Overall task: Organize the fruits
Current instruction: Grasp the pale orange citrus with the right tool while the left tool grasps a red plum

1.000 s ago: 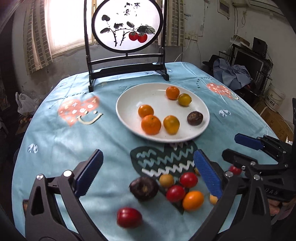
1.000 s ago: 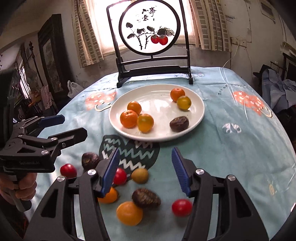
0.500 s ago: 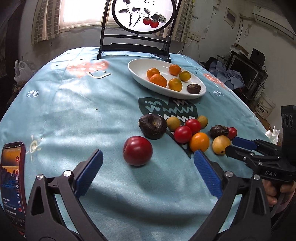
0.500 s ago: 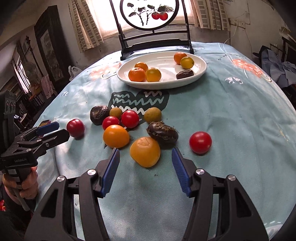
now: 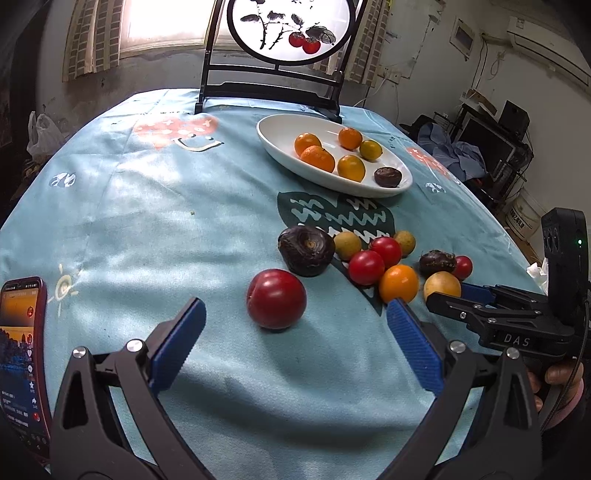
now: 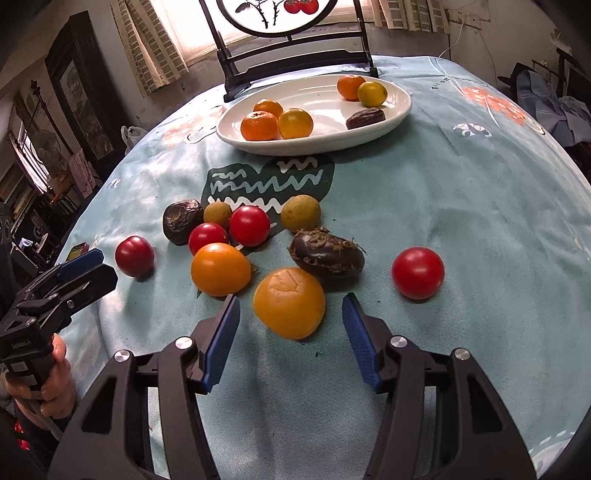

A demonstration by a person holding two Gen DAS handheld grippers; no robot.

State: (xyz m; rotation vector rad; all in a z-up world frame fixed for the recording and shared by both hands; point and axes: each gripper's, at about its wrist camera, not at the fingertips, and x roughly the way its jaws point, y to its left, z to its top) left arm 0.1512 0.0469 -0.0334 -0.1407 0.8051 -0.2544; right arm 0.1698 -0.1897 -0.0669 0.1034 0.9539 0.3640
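Note:
A white oval plate (image 5: 280, 147) at the far side of the table holds several orange and yellow fruits and one dark fruit (image 5: 387, 176). Loose fruits lie on the blue cloth. My left gripper (image 5: 295, 326) is open, with a red plum (image 5: 276, 298) just ahead between its fingers. My right gripper (image 6: 290, 323) is open around a large yellow-orange fruit (image 6: 289, 302), not touching it. Beyond that lie a dark fruit (image 6: 327, 257), an orange fruit (image 6: 220, 268) and a red tomato (image 6: 417, 272).
A black-framed round screen (image 5: 291, 29) stands behind the plate. A phone (image 5: 22, 350) lies at the left table edge. More red, yellow and dark fruits (image 5: 375, 254) cluster on the dark heart print. The table drops off at right.
Both grippers have dropped low and pulled back toward the near edge. The red plum now sits close between the left fingers and the yellow-orange fruit between the right fingers. Both stay open.

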